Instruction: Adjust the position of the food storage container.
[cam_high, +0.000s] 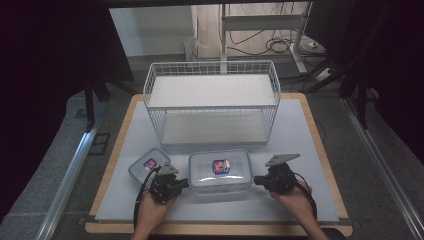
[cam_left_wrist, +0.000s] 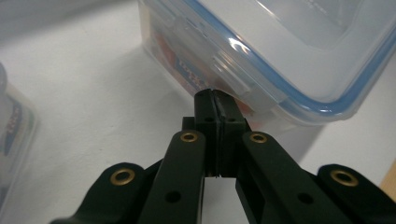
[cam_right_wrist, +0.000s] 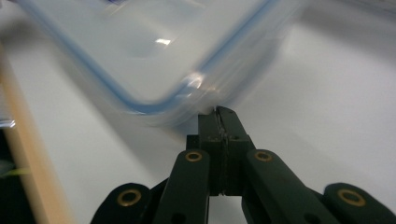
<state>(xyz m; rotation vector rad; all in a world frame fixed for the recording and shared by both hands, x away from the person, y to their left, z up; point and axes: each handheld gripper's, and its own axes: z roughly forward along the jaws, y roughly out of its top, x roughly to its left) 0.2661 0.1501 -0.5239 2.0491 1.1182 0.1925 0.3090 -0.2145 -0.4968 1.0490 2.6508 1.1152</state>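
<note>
A large clear container (cam_high: 220, 170) with a blue-sealed lid and a red-blue label lies on the white mat (cam_high: 300, 135), near the front. My left gripper (cam_high: 186, 183) is shut, its tips against the container's left side. In the left gripper view the shut jaws (cam_left_wrist: 215, 95) touch just under a lid latch (cam_left_wrist: 205, 51) of the container (cam_left_wrist: 289, 46), with nothing between them. My right gripper (cam_high: 256, 180) is shut too, at the container's right side. In the right gripper view its tips (cam_right_wrist: 219, 111) press against a rounded corner of the container (cam_right_wrist: 140, 51).
A smaller clear container (cam_high: 149, 165) sits left of the large one, beside my left gripper, and at the left edge of the left gripper view (cam_left_wrist: 11, 126). A white wire two-tier rack (cam_high: 212, 100) stands behind. The wooden board edge (cam_right_wrist: 23, 154) runs close by.
</note>
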